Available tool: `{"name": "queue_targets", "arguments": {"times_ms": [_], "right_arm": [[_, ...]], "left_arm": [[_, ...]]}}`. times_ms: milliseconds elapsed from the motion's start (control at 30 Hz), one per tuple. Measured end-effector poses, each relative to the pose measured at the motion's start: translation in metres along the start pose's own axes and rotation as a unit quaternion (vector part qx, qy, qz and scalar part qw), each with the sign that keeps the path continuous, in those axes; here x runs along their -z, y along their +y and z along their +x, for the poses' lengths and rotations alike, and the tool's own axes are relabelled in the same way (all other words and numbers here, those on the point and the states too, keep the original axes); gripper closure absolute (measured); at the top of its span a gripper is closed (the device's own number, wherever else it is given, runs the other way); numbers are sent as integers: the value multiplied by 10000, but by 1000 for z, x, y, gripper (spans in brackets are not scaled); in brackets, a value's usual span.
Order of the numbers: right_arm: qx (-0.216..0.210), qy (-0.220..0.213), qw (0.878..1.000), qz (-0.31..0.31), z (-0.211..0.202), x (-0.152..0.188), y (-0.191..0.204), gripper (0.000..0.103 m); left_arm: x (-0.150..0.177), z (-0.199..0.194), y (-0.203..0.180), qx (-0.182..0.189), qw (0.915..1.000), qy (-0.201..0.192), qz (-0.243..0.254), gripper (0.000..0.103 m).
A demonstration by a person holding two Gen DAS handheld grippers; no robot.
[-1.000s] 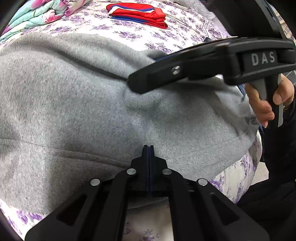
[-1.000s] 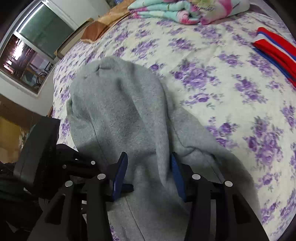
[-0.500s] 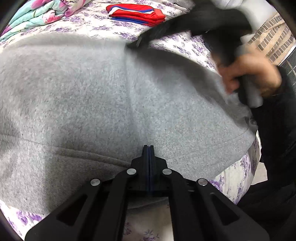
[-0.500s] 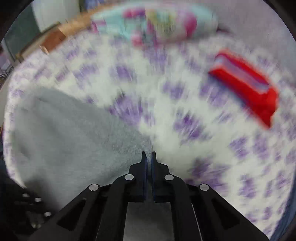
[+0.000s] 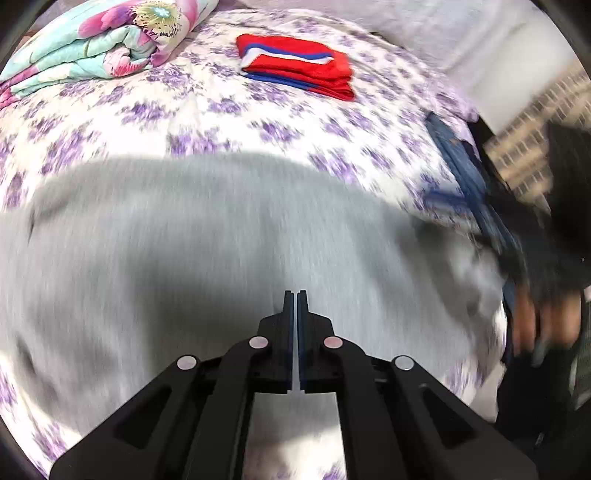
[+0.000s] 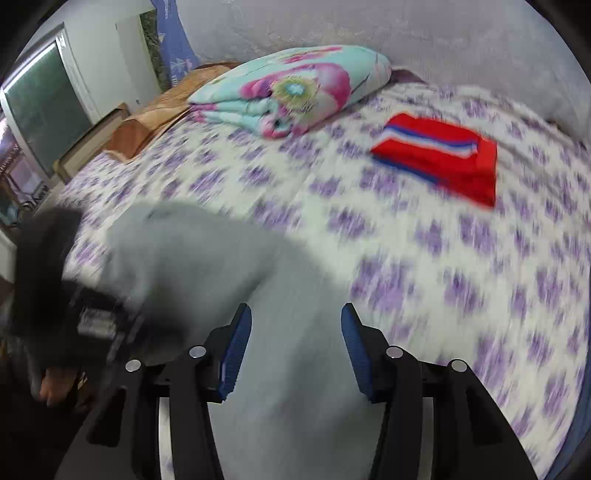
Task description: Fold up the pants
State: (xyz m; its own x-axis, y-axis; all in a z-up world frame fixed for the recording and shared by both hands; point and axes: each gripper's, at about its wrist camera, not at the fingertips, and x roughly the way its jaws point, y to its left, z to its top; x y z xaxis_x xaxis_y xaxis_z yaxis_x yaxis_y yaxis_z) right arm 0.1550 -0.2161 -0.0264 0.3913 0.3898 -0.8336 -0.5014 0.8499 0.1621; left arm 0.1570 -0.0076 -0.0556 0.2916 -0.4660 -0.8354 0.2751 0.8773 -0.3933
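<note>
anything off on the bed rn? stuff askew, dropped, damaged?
Nothing stands out. The grey pants lie spread on the floral bedsheet; the red striped garment and floral quilt sit neatly folded. Both views are motion-blurred, so small creases are unreadable.

Setting: a bedroom in a home. The work surface is a bed covered by a white bedsheet point(image 6: 424, 258) printed with purple flowers. A folded floral quilt point(image 6: 295, 92) in turquoise and pink lies at the far end, near a plain wall point(image 6: 406, 33). A folded red garment point(image 6: 443, 162) with blue and white stripes rests on the sheet. A window point(image 6: 40, 103) stands beside the bed at left.
</note>
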Motion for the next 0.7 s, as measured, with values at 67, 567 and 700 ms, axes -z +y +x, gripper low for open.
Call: {"name": "queue_targets", "arguments": {"times_ms": [67,567,700], "right_arm": [[-101,79,9999,-29,-1,24,12,83],[-21,620,9967,523,59,85,62,81],[-155,209,9927,1177,40,89,60,48]], "left_arm": [[-28,21,-7,-33,10000,93,11,102],[-69,96,16,349,9966,679,-294,102],[-63,91,0,6,9992,342,189,102]]}}
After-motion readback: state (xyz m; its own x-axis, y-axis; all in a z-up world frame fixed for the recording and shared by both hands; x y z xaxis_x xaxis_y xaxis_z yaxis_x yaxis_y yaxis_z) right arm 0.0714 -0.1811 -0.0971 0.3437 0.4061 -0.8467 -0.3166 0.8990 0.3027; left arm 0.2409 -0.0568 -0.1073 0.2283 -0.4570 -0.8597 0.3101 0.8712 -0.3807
